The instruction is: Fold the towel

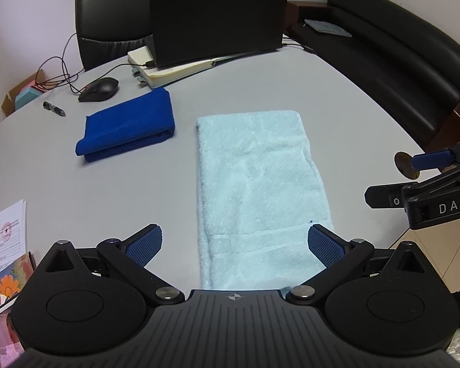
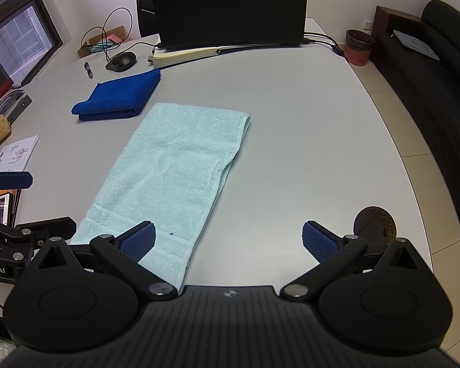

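Note:
A light blue towel [image 1: 257, 190] lies flat on the grey table [image 1: 107, 184], folded into a long strip running away from me. It also shows in the right wrist view [image 2: 171, 165]. My left gripper [image 1: 234, 245] is open and empty, hovering over the towel's near end. My right gripper [image 2: 228, 240] is open and empty, just right of the towel's near end, with its left finger over the towel's corner. The right gripper also shows at the right edge of the left wrist view [image 1: 426, 181].
A folded dark blue cloth [image 1: 127, 127] lies left of the towel. Behind are a black mouse [image 1: 99, 89], a pen [image 1: 54, 109], a notebook [image 1: 168, 70] under a black laptop [image 1: 217, 15]. Papers [image 1: 4, 233] lie at the left; a black sofa [image 1: 398, 70] stands at the right.

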The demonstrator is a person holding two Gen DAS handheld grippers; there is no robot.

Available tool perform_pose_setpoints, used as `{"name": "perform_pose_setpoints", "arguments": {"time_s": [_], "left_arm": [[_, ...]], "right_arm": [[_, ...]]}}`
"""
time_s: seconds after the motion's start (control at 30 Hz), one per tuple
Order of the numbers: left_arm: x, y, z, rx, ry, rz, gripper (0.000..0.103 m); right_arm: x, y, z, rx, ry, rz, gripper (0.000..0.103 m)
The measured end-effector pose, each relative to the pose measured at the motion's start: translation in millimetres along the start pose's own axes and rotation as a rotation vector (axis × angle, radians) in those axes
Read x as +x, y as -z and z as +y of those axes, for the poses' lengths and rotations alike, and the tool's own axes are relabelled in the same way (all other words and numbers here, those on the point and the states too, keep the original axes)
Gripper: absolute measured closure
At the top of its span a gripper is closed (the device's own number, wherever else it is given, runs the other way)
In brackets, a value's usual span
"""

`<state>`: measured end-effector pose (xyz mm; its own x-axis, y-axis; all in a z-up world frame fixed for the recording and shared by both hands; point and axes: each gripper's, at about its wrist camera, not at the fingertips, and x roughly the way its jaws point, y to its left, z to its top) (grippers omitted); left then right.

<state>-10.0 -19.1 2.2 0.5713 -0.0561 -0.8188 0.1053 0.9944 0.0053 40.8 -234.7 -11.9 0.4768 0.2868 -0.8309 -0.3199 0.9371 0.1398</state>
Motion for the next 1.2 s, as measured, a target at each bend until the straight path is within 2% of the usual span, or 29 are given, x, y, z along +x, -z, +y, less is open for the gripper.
{"name": "perform_pose_setpoints", "arguments": {"time_s": [0.17,0.33,0.53,0.8,0.9,1.07,1.2], "left_arm": [[2,1,-4,0.037,-0.007,0.001,0.001],[2,4,-14,0.098,0.041,-0.013,0.003],[10,8,-32,0.194,0.079,0.008,0.020],[22,11,-57,0.297,0.184,0.056,0.046],[25,15,-65,0.333,0.249,0.086,0.052],[30,21,-81,0.411,0.307,0.126,0.058],[36,23,-91,0.466,0.324,0.158,0.073]], "right_arm": [[-2,2,-3,0.000,0.016,-0.003,0.001],[-5,5,-6,0.002,0.032,-0.004,0.001],[-8,13,-14,0.017,0.056,0.006,0.001],[-11,27,-33,0.082,0.086,0.024,0.001],[-11,33,-41,0.112,0.096,0.033,0.001],[-11,41,-51,0.149,0.106,0.043,0.001],[-14,50,-55,0.179,0.118,0.051,0.001]]}}
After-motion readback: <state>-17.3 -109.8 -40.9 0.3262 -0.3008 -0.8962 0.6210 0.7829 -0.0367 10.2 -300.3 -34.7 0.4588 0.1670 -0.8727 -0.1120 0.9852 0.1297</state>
